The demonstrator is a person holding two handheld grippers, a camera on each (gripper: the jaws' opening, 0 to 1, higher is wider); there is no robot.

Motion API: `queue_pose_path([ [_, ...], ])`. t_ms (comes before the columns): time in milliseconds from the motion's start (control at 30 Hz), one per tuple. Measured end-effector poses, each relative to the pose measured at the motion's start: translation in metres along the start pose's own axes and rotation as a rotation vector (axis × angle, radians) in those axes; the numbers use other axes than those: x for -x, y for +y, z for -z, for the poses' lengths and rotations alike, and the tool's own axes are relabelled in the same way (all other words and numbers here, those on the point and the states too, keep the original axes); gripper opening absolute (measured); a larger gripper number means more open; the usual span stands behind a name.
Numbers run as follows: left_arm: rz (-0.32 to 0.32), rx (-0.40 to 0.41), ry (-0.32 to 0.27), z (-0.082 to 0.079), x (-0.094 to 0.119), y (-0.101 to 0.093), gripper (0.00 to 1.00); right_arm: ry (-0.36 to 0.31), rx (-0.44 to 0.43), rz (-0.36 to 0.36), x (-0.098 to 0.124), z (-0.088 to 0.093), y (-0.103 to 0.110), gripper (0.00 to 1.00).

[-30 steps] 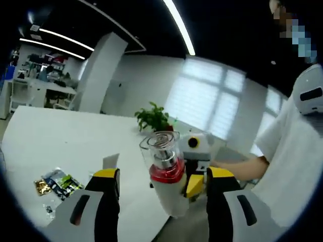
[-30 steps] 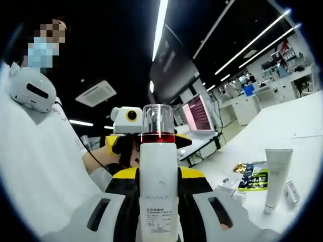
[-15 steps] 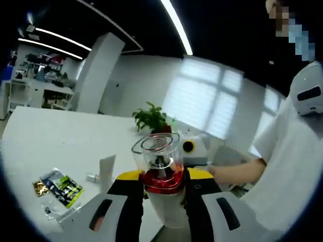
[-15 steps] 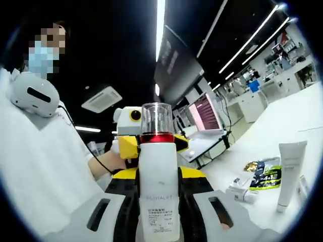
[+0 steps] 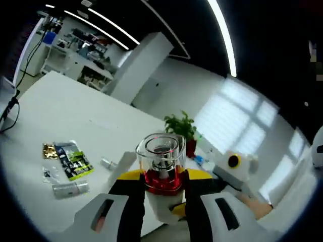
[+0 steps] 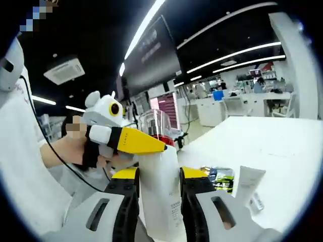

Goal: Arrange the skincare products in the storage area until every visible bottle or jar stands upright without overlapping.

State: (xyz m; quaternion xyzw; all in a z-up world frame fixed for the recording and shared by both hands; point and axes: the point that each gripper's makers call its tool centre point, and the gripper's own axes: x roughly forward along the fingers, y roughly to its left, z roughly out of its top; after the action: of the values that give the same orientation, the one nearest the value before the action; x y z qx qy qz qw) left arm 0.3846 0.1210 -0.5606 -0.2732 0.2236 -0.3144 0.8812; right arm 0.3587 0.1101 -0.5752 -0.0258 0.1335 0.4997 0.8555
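While both claws met in mid-air, the bottle [image 6: 160, 194] hung above the surface [image 5: 60, 121], off its near edge. Its white body sat clamped in the right claw [image 6: 157, 176]; the left claw [image 5: 161, 181] pinched its red collar under the clear cap [image 5: 160, 151]. Sachets [image 5: 70, 160] lay on the surface.

The surface [image 5: 60, 108] lies mostly bare and open. Near its edge, in the left gripper view, sit packets [image 5: 70, 159], a small vial [image 5: 70, 189] and an upright white tube [image 5: 123, 162]. In the right gripper view the tube [image 6: 247, 184] stands just beside the packets [image 6: 219, 176]; beyond them the surface [image 6: 282, 146] is open.
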Motion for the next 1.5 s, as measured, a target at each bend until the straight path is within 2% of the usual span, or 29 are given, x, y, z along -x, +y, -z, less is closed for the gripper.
queue_pose_path([
  [33,-0.034,0.002,0.001,-0.001,0.000,0.003,0.25,0.045,0.046,0.042,-0.001,0.003,-0.001,0.31],
  [133,-0.091,-0.025,-0.006,-0.004,-0.001,0.004,0.25,0.133,0.113,0.089,-0.007,0.013,0.004,0.36],
  [167,-0.119,-0.024,-0.006,-0.007,0.000,0.006,0.25,0.146,0.136,0.154,-0.008,0.014,-0.001,0.37],
  [200,-0.127,-0.035,-0.008,-0.008,-0.001,0.003,0.25,0.186,0.122,0.203,-0.007,0.020,-0.005,0.36],
  [233,-0.143,-0.047,-0.014,-0.009,-0.002,-0.001,0.25,0.196,0.128,0.223,-0.008,0.021,-0.004,0.36],
  [267,-0.157,-0.071,-0.016,-0.009,-0.002,-0.003,0.25,0.158,0.173,0.256,-0.011,0.014,-0.004,0.38],
  [333,-0.171,-0.097,-0.025,-0.010,-0.004,-0.008,0.25,0.183,0.238,0.335,-0.006,0.013,-0.010,0.36],
  [367,-0.178,-0.108,-0.033,-0.010,-0.004,-0.011,0.25,0.170,0.268,0.356,-0.006,0.010,-0.012,0.35],
  [400,-0.183,-0.115,-0.043,-0.009,-0.004,-0.015,0.25,0.164,0.261,0.373,-0.006,0.009,-0.014,0.34],
  [467,-0.190,-0.132,-0.052,-0.008,-0.004,-0.020,0.25,0.173,0.305,0.401,-0.003,0.008,-0.022,0.30],
  [567,-0.194,-0.189,-0.050,-0.007,-0.004,-0.024,0.25,0.152,0.300,0.354,-0.002,0.010,-0.023,0.29],
  [600,-0.187,-0.229,-0.038,-0.007,-0.005,-0.025,0.25,0.129,0.268,0.336,-0.003,0.009,-0.020,0.29],
  [700,-0.185,-0.291,-0.024,-0.007,-0.005,-0.029,0.24,0.056,0.077,0.247,-0.003,0.013,-0.015,0.28],
  [800,-0.164,-0.302,-0.015,-0.005,-0.005,-0.032,0.24,0.009,-0.043,0.168,-0.002,0.016,-0.012,0.27],
  [833,-0.153,-0.304,-0.014,-0.005,-0.006,-0.034,0.24,-0.014,-0.087,0.115,-0.001,0.016,-0.009,0.27],
  [967,-0.067,-0.286,0.027,-0.003,-0.005,-0.039,0.24,-0.069,-0.225,0.017,0.002,0.016,-0.005,0.27],
  [1033,-0.025,-0.273,0.043,-0.002,-0.008,-0.043,0.25,-0.103,-0.269,-0.045,0.004,0.013,0.000,0.27],
  [1067,-0.004,-0.279,0.056,-0.001,-0.008,-0.044,0.26,-0.107,-0.303,-0.099,0.004,0.013,0.007,0.27],
  [1133,0.040,-0.266,0.066,-0.003,-0.007,-0.045,0.26,-0.142,-0.343,-0.108,0.005,0.010,0.005,0.27],
  [1167,0.083,-0.251,0.074,-0.004,-0.006,-0.047,0.26,-0.153,-0.374,-0.147,0.007,0.008,0.007,0.27],
  [1233,0.132,-0.211,0.064,-0.009,-0.004,-0.048,0.26,-0.180,-0.410,-0.165,0.008,0.004,0.007,0.27],
  [1267,0.181,-0.171,0.068,-0.010,-0.002,-0.049,0.26,-0.193,-0.436,-0.190,0.009,0.002,0.009,0.27],
  [1300,0.201,-0.129,0.074,-0.011,-0.001,-0.049,0.26,-0.207,-0.447,-0.195,0.010,-0.001,0.008,0.27],
  [1333,0.250,-0.110,0.047,-0.018,0.001,-0.052,0.25,-0.211,-0.470,-0.234,0.011,-0.002,0.012,0.27],
  [1367,0.279,-0.089,0.026,-0.024,0.003,-0.054,0.24,-0.227,-0.482,-0.235,0.012,-0.004,0.010,0.27],
  [1433,0.311,-0.085,0.019,-0.030,0.007,-0.052,0.16,-0.235,-0.507,-0.247,0.013,-0.004,0.010,0.27],
  [1500,0.337,-0.136,0.031,-0.030,0.010,-0.053,0.11,-0.245,-0.505,-0.259,0.016,-0.004,0.010,0.27],
])
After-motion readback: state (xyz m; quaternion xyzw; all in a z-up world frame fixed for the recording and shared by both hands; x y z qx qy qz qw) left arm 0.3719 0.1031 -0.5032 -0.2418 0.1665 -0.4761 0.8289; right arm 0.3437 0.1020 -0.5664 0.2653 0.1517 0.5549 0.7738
